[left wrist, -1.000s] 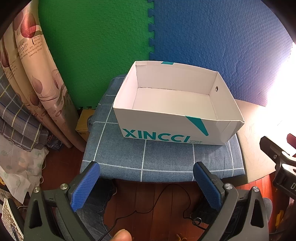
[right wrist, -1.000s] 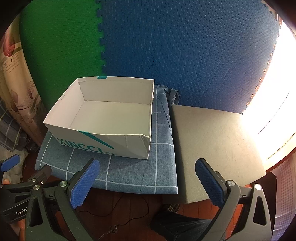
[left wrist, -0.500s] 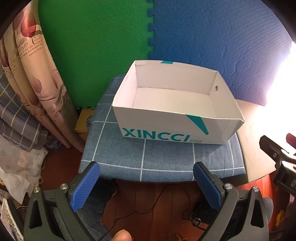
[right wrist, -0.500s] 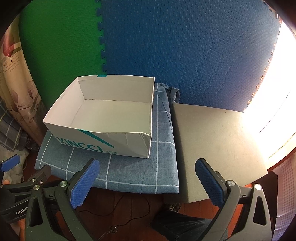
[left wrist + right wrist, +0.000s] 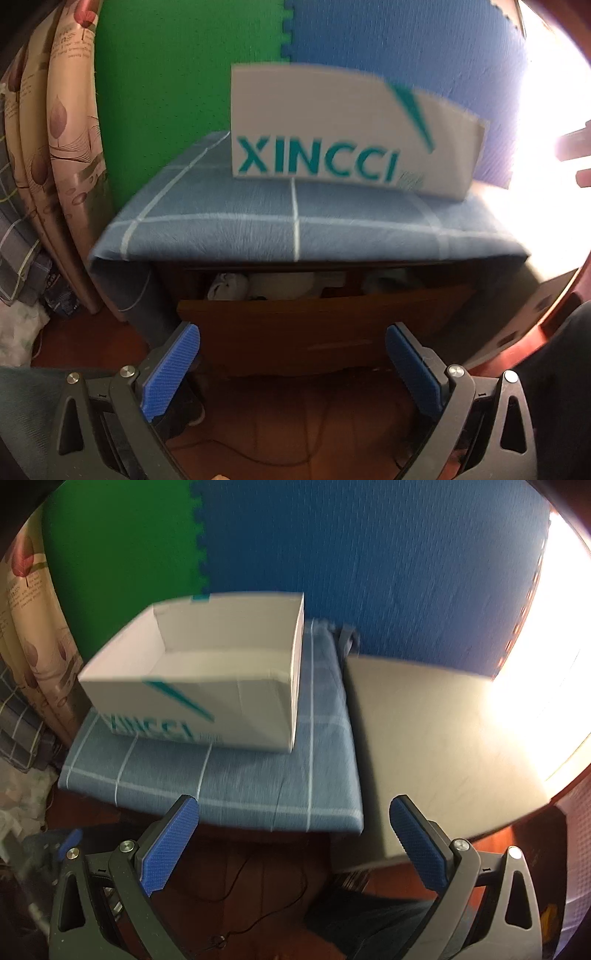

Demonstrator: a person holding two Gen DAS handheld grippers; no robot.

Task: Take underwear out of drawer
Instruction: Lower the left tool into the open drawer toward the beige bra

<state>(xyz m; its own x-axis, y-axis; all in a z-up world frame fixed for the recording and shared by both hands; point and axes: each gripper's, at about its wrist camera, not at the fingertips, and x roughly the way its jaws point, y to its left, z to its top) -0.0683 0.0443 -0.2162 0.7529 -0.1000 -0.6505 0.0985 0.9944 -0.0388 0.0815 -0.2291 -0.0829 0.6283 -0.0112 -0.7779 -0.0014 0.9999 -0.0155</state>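
In the left wrist view a brown wooden drawer (image 5: 314, 317) stands slightly open under the blue checked cloth (image 5: 258, 221). White and pale folded underwear (image 5: 258, 286) shows in the gap above its front. My left gripper (image 5: 293, 369) is open and empty, low in front of the drawer front. My right gripper (image 5: 295, 843) is open and empty, above the floor before the cloth's front edge (image 5: 221, 808). The white XINCCI box (image 5: 199, 679) stands on the cloth and looks empty.
A grey tabletop (image 5: 424, 738) lies right of the cloth. Green and blue foam mats (image 5: 332, 554) cover the wall behind. A patterned curtain (image 5: 55, 147) and piled cloth hang at the left. A cable (image 5: 258, 886) lies on the wooden floor.
My left gripper has dropped low, so the drawer under the cloth has come into view. My right gripper has moved down and closer to the cloth's front edge.
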